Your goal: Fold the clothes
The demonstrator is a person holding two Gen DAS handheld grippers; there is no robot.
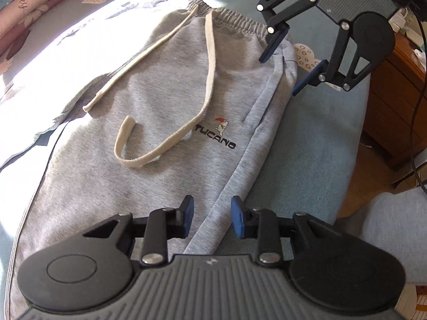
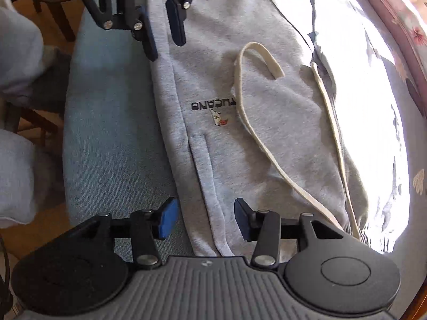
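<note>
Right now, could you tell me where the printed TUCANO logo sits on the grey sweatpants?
In the left wrist view, the TUCANO logo is on the grey sweatpants, between the cream drawstring loop and the side pocket seam.

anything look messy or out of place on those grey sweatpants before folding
Yes: the cream drawstring is pulled out of the waistband and sprawls over the front of the grey sweatpants, one end curling into a loop beside the Tucano logo. Both the left gripper and right gripper hang open at the side seam.
</note>
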